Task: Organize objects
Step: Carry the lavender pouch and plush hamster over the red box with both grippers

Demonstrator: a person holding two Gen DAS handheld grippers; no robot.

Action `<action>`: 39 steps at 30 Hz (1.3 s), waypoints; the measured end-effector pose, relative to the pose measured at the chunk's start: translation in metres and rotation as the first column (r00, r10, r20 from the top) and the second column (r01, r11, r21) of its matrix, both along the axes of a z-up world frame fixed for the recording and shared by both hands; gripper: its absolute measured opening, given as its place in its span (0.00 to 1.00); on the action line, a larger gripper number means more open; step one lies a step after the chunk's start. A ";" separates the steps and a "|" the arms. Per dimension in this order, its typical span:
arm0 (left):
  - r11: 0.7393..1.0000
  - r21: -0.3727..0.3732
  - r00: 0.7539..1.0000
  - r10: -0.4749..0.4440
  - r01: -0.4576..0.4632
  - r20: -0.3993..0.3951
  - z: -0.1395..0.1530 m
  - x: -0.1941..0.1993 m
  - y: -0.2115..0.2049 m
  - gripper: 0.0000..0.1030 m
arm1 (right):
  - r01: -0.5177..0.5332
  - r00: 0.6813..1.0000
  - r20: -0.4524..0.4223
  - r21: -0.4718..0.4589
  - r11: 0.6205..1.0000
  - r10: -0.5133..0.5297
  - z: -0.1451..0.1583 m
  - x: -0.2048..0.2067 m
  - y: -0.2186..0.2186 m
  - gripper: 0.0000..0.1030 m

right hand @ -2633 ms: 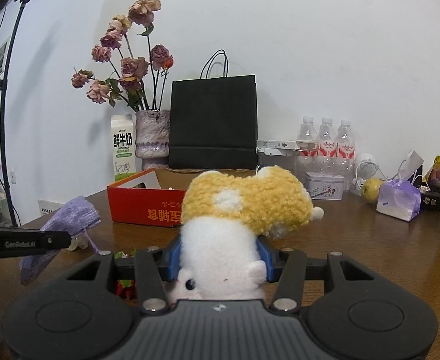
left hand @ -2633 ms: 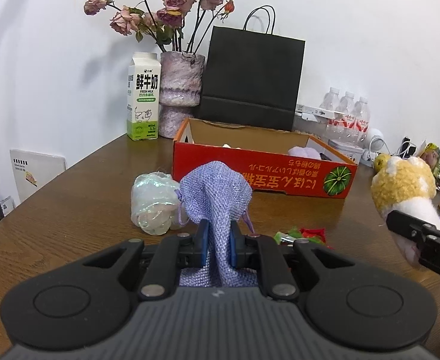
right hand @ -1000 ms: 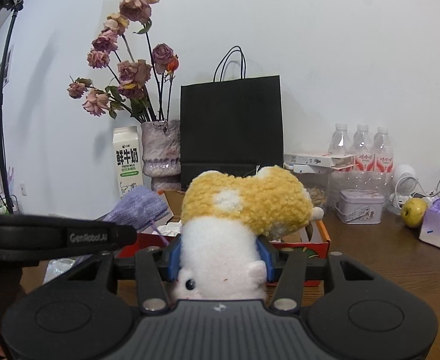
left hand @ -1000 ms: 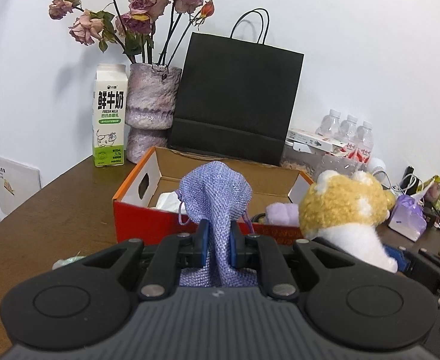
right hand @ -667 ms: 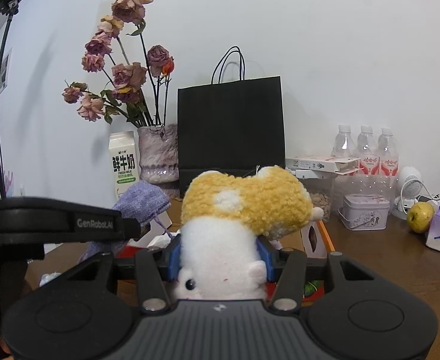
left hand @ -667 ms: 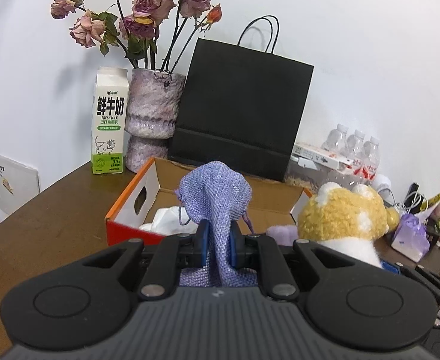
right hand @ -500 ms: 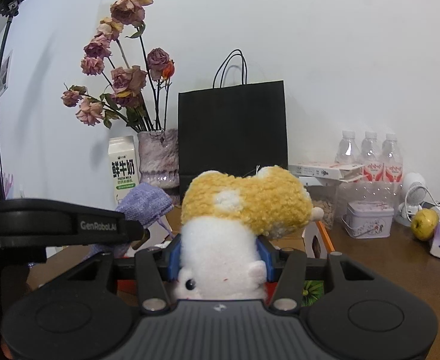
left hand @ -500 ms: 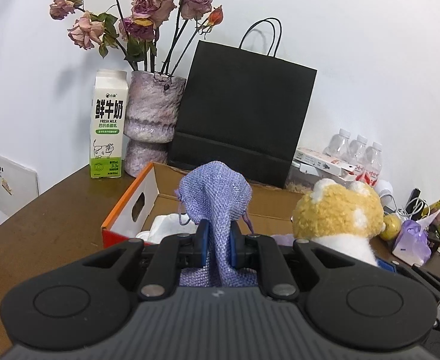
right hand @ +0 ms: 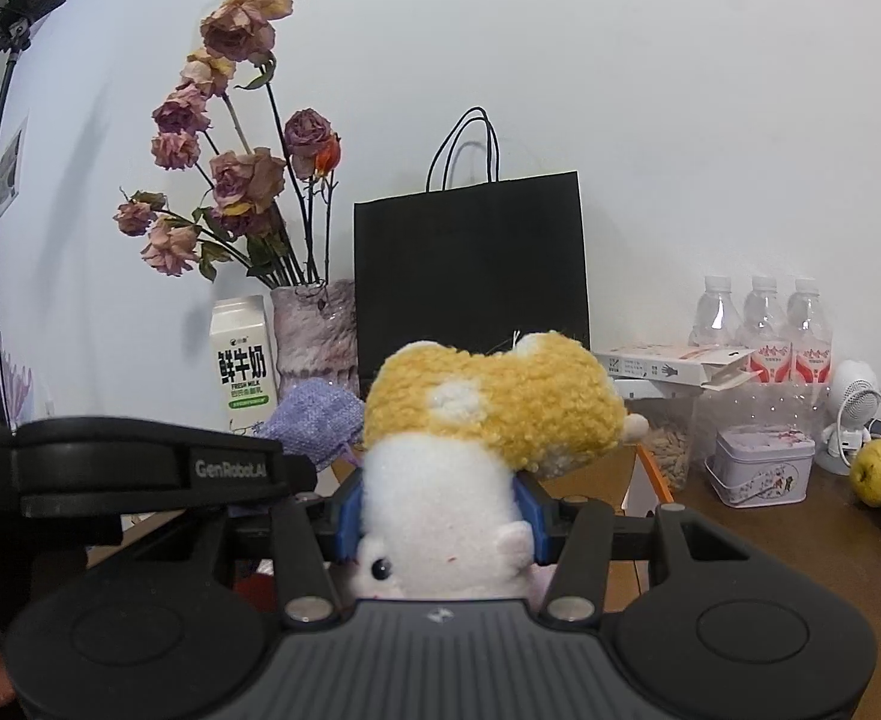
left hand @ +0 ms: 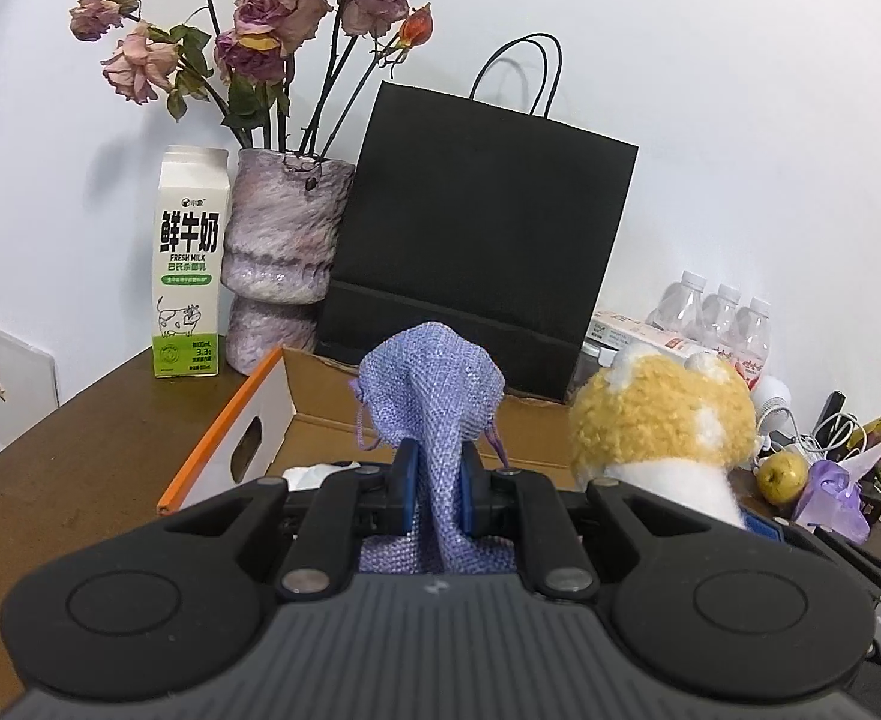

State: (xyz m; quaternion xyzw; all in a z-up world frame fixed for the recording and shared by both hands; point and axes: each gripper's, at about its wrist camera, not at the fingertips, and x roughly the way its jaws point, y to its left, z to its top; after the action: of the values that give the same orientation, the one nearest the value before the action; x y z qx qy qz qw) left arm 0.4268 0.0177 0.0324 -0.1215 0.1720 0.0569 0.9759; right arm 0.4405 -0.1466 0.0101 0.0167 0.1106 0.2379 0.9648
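Wooden table [left hand: 50,480] bearing an open cardboard box [left hand: 224,444] in front of a black bag [left hand: 476,240], a vase [left hand: 281,252] and a milk carton [left hand: 188,264]. Right gripper [right hand: 437,507], jaws part-way apart, clamps a plush toy [right hand: 488,408] (white body between the pads) above the box. Left gripper [left hand: 437,495], jaws almost together, pinches a purple pouch [left hand: 434,384] over the box interior.
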 end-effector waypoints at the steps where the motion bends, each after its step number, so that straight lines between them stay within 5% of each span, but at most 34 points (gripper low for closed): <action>1: 1.000 0.000 1.000 0.001 -0.001 -0.001 0.000 0.002 0.001 0.13 | 0.000 1.000 0.000 -0.001 1.000 0.000 0.000 0.003 0.001 0.47; 39: 0.999 0.032 0.997 0.036 -0.034 -0.069 -0.021 0.102 0.028 0.13 | 0.018 0.997 -0.070 -0.085 0.996 -0.024 -0.025 0.106 0.027 0.47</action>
State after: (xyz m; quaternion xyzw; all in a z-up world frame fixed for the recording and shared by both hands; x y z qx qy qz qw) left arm 0.5289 0.0452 0.0116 -0.1073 0.2026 0.0809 0.9700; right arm 0.5462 -0.1196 -0.0146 -0.0145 0.1547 0.2220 0.9626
